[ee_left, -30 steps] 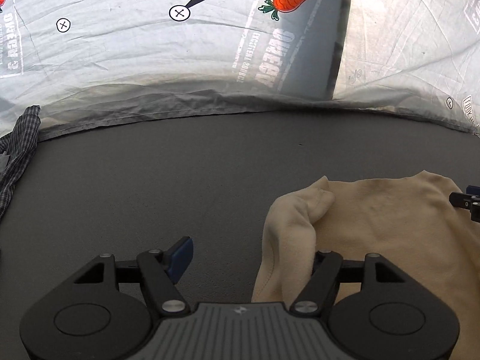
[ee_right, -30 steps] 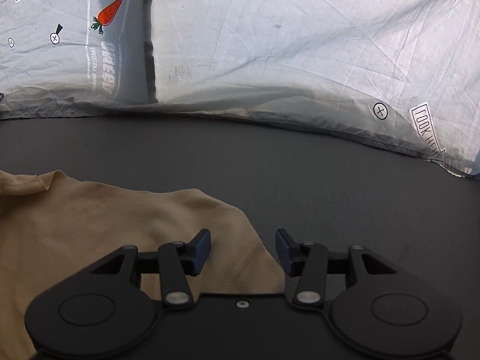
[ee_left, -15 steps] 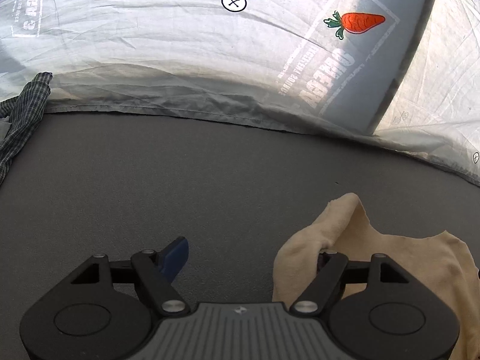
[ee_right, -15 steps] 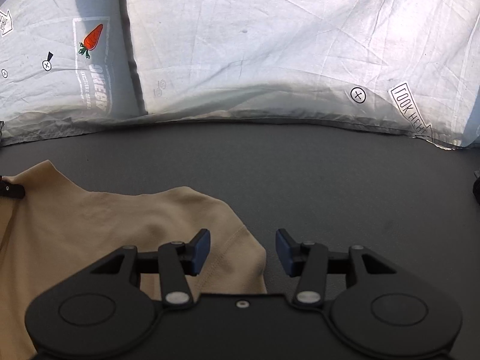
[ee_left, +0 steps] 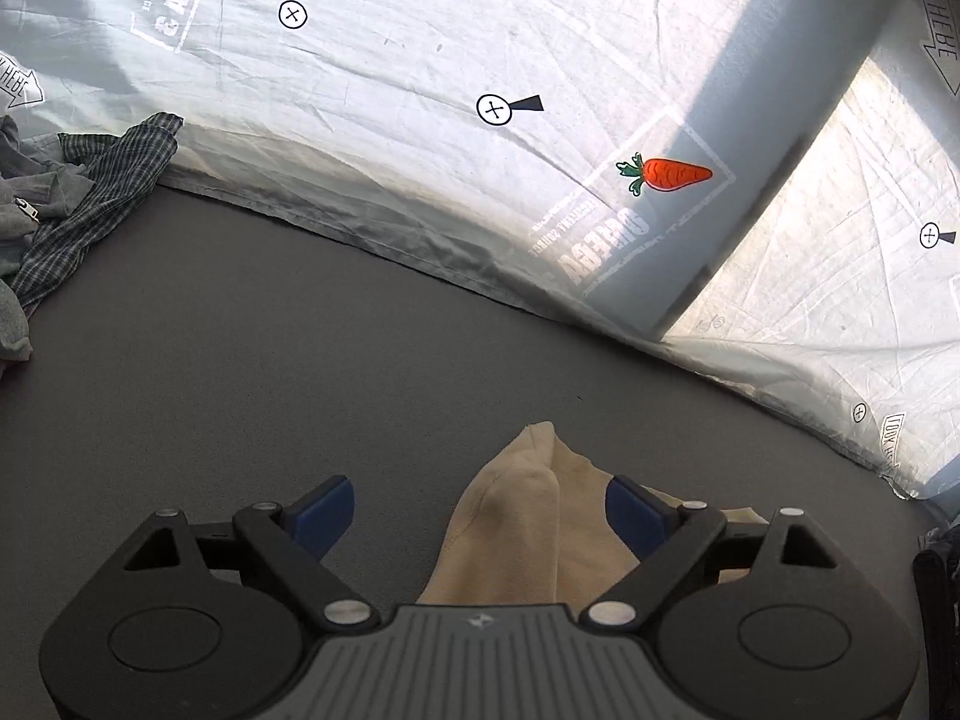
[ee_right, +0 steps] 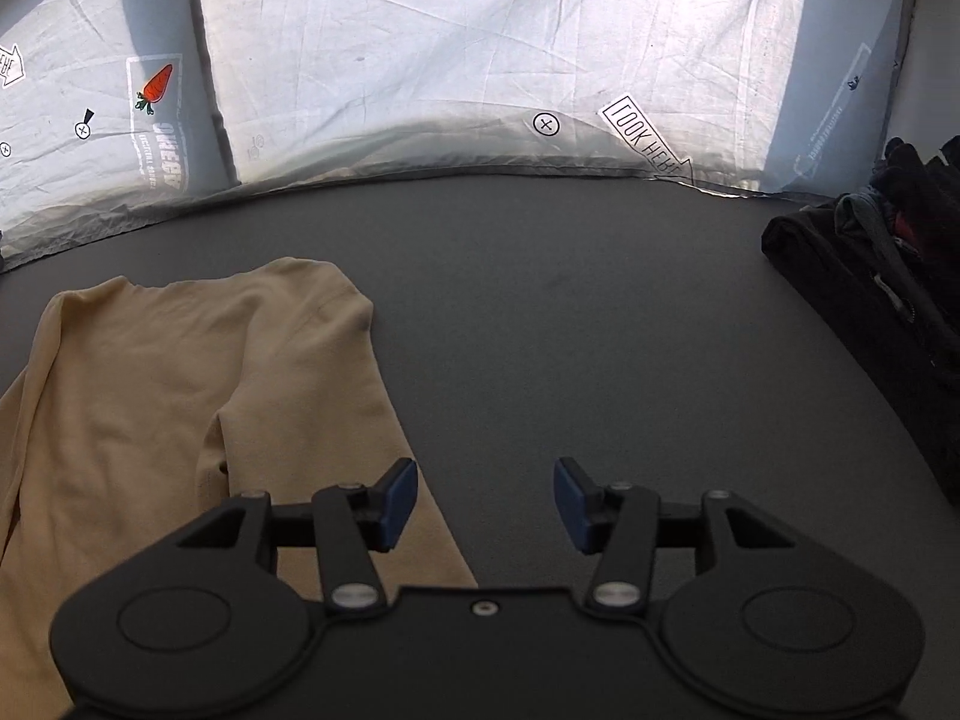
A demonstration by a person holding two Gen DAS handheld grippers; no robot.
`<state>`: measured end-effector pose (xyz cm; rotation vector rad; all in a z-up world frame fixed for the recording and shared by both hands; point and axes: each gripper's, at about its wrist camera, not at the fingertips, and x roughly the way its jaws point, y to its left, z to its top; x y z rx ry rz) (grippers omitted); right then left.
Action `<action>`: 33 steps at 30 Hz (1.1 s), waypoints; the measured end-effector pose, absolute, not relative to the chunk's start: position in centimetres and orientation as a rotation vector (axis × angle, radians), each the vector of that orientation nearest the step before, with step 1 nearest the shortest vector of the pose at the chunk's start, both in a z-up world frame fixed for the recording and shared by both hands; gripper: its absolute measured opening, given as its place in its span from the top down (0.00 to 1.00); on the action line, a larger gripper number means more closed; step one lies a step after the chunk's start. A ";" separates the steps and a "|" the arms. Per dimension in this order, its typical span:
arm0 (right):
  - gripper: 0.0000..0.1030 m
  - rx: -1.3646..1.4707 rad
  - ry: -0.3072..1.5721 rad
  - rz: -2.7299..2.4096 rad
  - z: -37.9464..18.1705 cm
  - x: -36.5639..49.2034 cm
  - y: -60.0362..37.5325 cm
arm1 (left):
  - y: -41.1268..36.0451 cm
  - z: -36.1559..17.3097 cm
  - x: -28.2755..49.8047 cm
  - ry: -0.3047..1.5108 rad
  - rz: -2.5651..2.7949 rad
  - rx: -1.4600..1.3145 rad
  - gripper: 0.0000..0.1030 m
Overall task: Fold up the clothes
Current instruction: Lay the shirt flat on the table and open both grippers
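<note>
Left to right: loose plaid and grey clothes [ee_left: 78, 192] heaped aside; left gripper [ee_left: 480, 510], jaws apart, straddling a raised cream garment [ee_right: 180, 390] corner, apparently to pinch it; right gripper [ee_right: 485, 501], jaws apart, over bare table [ee_right: 600, 330]; dark pile [ee_right: 870, 276].

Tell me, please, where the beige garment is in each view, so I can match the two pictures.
Left wrist: the beige garment rises as a bunched peak at bottom centre, between the open fingers of the left gripper.
Right wrist: the garment lies spread over the left half, beside the open right gripper.
Shared landmark: the carrot print on the white sheet behind.
</note>
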<state>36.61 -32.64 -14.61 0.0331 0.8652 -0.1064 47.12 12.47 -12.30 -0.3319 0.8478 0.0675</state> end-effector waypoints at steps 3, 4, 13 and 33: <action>0.50 0.043 0.891 -0.131 -15.2 32.8 -34.1 | 8.8 -12.3 42.5 0.878 0.077 -0.221 0.08; 0.50 0.047 0.903 -0.133 -15.5 31.6 -34.4 | 7.1 -12.7 40.5 0.902 0.063 -0.178 0.07; 0.50 0.142 0.959 -0.164 -17.3 23.7 -36.8 | -2.0 -17.4 28.8 1.087 0.042 -0.088 0.07; 0.50 0.222 1.015 -0.166 -19.2 17.1 -39.9 | -7.8 -23.6 21.8 1.310 0.053 -0.010 0.00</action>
